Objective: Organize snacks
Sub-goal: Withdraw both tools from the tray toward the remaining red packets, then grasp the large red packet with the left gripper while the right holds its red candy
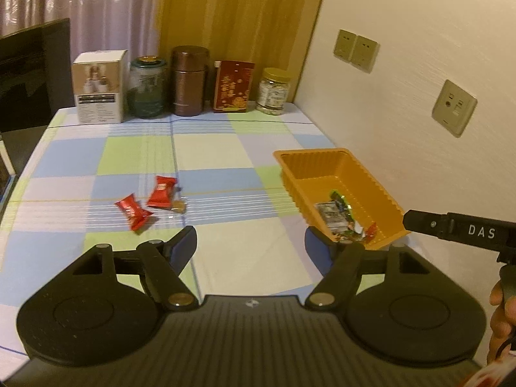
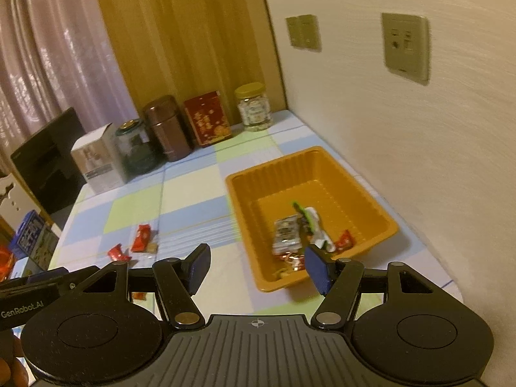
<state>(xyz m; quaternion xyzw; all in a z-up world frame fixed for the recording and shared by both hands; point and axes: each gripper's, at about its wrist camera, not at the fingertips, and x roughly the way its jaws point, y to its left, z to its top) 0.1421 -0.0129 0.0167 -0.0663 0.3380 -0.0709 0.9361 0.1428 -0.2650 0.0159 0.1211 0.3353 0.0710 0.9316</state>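
Note:
Two red-wrapped candies (image 1: 133, 212) (image 1: 162, 192) and a small brown sweet (image 1: 179, 206) lie on the checked tablecloth, ahead and left of my left gripper (image 1: 250, 238). It is open with nothing between its fingers. An orange plastic tray (image 1: 309, 154) stands to the right by the wall and holds several wrapped snacks (image 1: 338, 216). My right gripper (image 2: 258, 261) hovers open and empty over the tray's near left corner (image 2: 267, 285). In the right wrist view the tray's snacks (image 2: 287, 232) show just beyond its fingers, and the red candies (image 2: 142, 237) lie to the left.
Along the table's back edge stand a white box (image 1: 98, 87), a green jar (image 1: 146, 88), a brown canister (image 1: 188, 80), a red box (image 1: 232, 85) and a yellow-lidded jar (image 1: 274, 92). The wall (image 1: 419, 113) with sockets bounds the right side. Dark furniture (image 1: 32, 74) stands at the left.

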